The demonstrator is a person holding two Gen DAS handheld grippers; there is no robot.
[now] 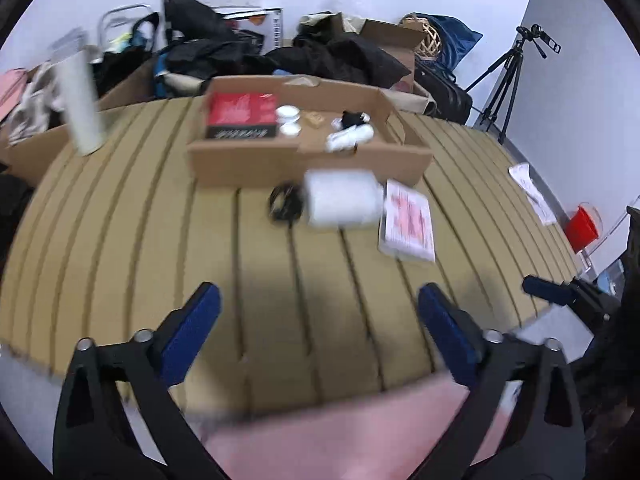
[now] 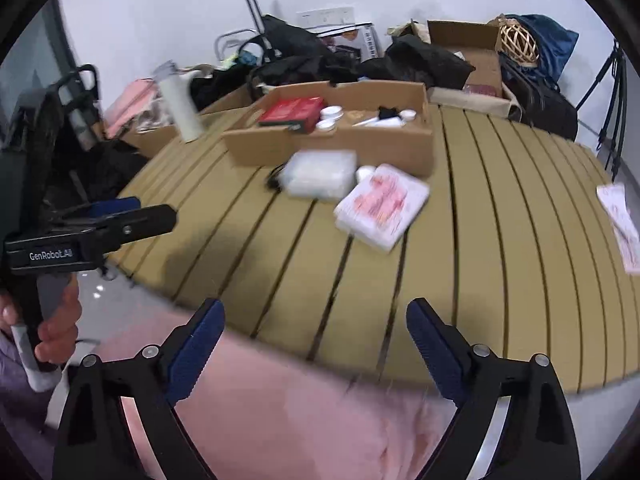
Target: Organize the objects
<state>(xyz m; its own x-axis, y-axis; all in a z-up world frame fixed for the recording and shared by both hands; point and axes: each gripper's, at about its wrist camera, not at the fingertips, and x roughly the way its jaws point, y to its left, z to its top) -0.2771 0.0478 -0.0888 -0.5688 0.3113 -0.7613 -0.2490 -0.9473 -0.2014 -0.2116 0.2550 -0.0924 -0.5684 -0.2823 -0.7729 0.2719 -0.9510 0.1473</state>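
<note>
A shallow cardboard box (image 1: 280,160) (image 2: 340,144) stands on the slatted tan table (image 1: 160,240) (image 2: 500,240). It holds a red and black book (image 1: 242,114) (image 2: 292,112), small white lids (image 1: 289,114), a black item (image 1: 352,118) and a white tube (image 1: 350,138). In front of it lie a clear plastic container (image 1: 342,198) (image 2: 320,174), a black cable (image 1: 285,202) and a white and pink packet (image 1: 408,220) (image 2: 382,204). My left gripper (image 1: 318,320) is open and empty above the near table edge. My right gripper (image 2: 316,340) is open and empty too.
A white cylinder (image 1: 82,104) (image 2: 180,108) stands at the table's far left. A paper (image 1: 532,192) (image 2: 620,224) lies at the right edge. Bags, boxes and dark clothes pile up behind the table. A tripod (image 1: 508,80) stands right. Pink cloth (image 2: 300,420) lies below both grippers.
</note>
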